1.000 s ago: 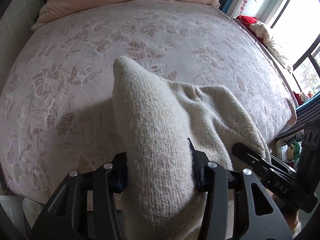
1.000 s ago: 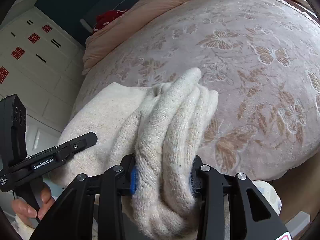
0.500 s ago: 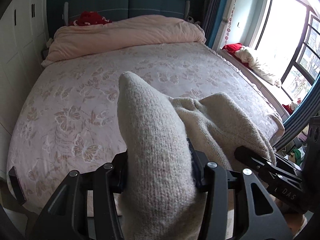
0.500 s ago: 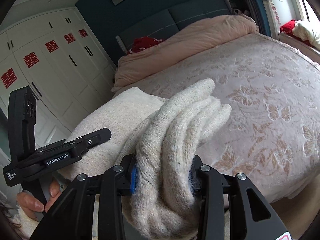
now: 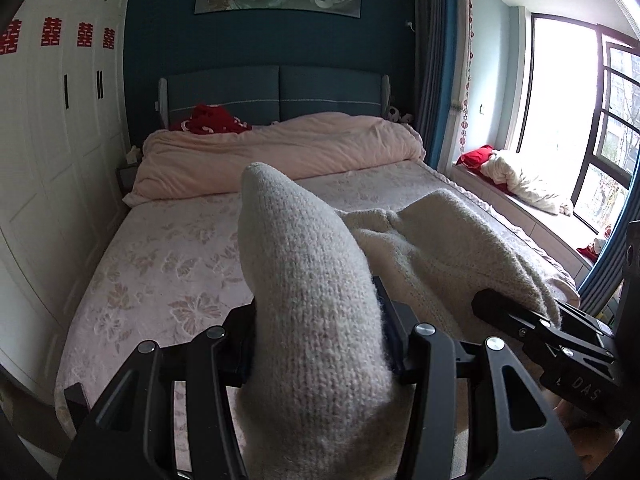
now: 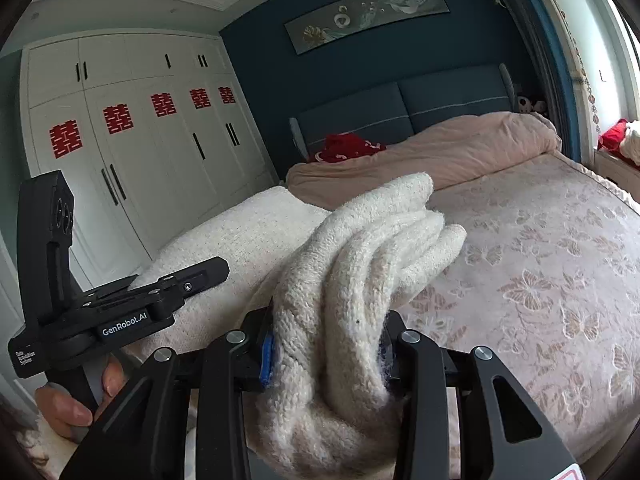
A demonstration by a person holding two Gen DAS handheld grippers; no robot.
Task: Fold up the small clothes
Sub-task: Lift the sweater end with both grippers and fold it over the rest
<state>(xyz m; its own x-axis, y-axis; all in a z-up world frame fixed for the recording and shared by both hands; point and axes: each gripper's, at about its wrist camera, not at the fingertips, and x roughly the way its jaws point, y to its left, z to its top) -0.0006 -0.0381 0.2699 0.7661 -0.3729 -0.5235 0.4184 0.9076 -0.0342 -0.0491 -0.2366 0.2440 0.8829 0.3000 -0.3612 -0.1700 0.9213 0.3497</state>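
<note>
A cream knitted sweater (image 5: 452, 248) hangs between both grippers above the near end of the bed. My left gripper (image 5: 316, 344) is shut on a bunched corner of it that sticks up between the fingers. My right gripper (image 6: 328, 352) is shut on another bunched, folded part of the sweater (image 6: 372, 248). The right gripper also shows at the right of the left wrist view (image 5: 540, 332), and the left gripper at the left of the right wrist view (image 6: 120, 304), with the sweater's body (image 6: 240, 232) stretched between them.
The bed (image 5: 172, 264) with a pink butterfly-pattern cover lies ahead. A pink duvet (image 5: 280, 148) and red cloth (image 5: 212, 120) lie at the headboard. White wardrobes (image 6: 132, 148) stand on the left, a window seat with bedding (image 5: 520, 184) on the right.
Both grippers have lifted and tilted up with the sweater, raising it off the bed. The views now show the headboard, wall and wardrobes instead of only the bed cover.
</note>
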